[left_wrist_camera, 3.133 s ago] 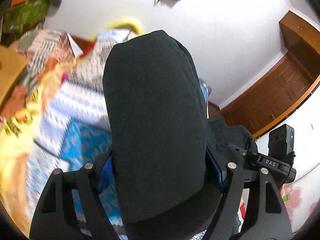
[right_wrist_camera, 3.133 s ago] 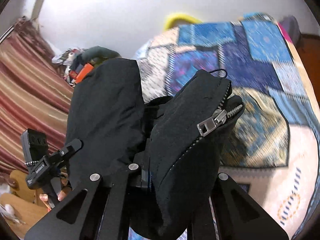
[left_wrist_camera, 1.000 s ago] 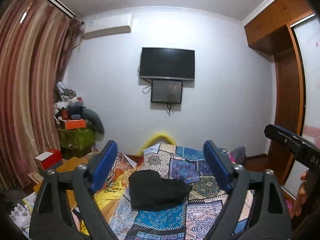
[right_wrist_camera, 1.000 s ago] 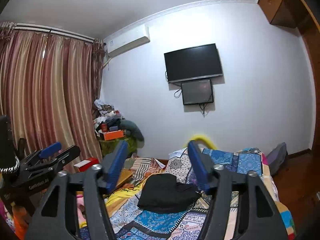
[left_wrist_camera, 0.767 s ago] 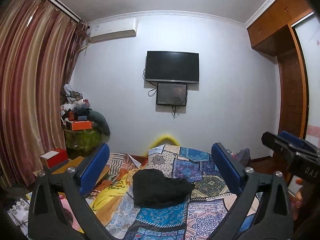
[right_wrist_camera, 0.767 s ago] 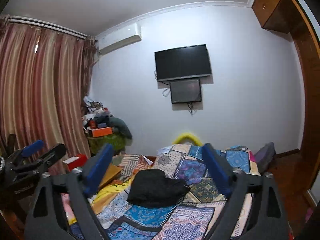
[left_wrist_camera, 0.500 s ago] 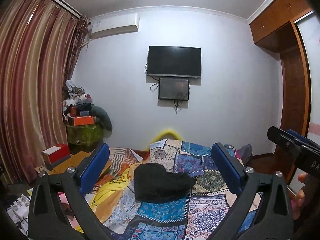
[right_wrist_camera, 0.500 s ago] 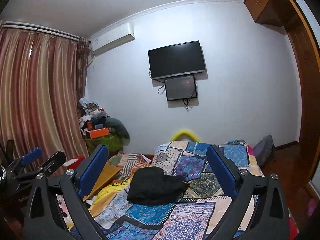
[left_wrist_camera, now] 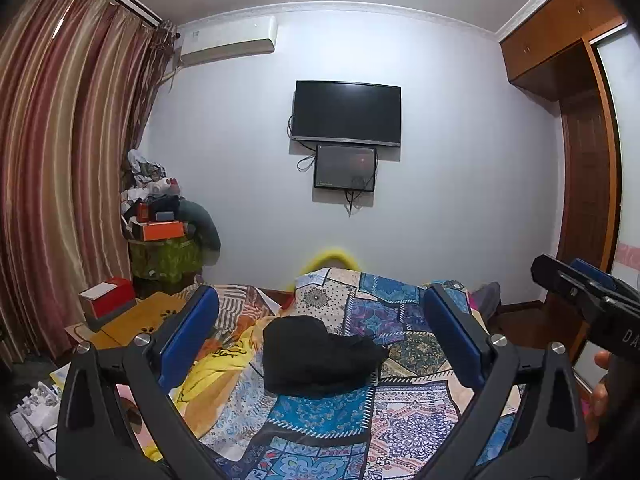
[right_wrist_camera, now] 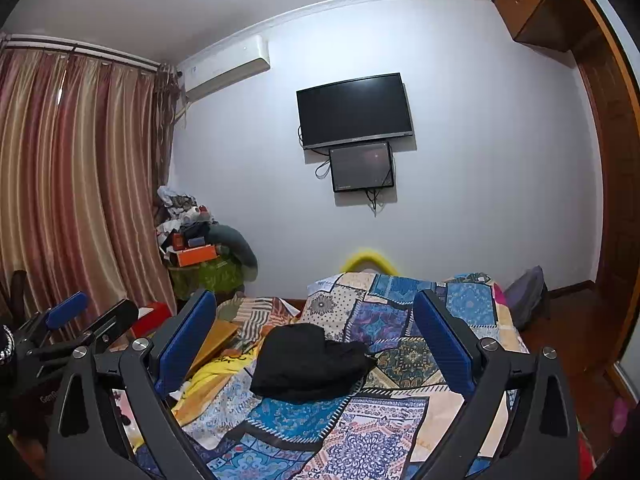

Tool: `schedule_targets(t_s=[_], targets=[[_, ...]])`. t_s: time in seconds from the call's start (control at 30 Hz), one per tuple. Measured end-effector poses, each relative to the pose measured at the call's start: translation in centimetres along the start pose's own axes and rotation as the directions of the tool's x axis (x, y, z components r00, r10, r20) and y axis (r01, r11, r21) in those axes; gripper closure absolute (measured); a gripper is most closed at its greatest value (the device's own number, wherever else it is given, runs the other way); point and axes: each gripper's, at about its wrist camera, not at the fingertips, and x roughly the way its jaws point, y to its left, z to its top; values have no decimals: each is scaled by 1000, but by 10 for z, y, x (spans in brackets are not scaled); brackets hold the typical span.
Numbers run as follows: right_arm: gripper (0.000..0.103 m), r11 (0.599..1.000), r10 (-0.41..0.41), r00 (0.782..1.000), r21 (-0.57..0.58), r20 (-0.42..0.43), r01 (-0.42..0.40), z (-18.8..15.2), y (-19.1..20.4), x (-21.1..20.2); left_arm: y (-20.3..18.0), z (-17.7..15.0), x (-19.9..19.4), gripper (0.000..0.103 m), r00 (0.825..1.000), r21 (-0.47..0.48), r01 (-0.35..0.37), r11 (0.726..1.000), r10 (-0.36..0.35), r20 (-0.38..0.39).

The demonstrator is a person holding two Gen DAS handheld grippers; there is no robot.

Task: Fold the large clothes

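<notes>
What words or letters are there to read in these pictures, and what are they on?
"DA", cut off by the picture's edge: on the right tool, seen from the left wrist view.
Pale letters on the left tool, right wrist view: too blurred to read.
Black marks on the yellow cloth: unreadable.

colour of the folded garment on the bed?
Plain black garment, no visible pattern, lying on the multicoloured patchwork bedspread. Clearest in the left wrist view.

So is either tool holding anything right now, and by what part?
Nothing is held. The left tool and right tool are both open, and the black garment lies apart on the bed.
</notes>
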Motion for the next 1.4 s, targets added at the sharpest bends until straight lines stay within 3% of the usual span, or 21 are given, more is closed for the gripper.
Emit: schedule_targets(t_s=[1.4], targets=[[0, 1000, -4, 999, -6, -42, 4, -3, -6, -2, 1, -5, 10, 1, 999, -27, 17, 999, -19, -49]])
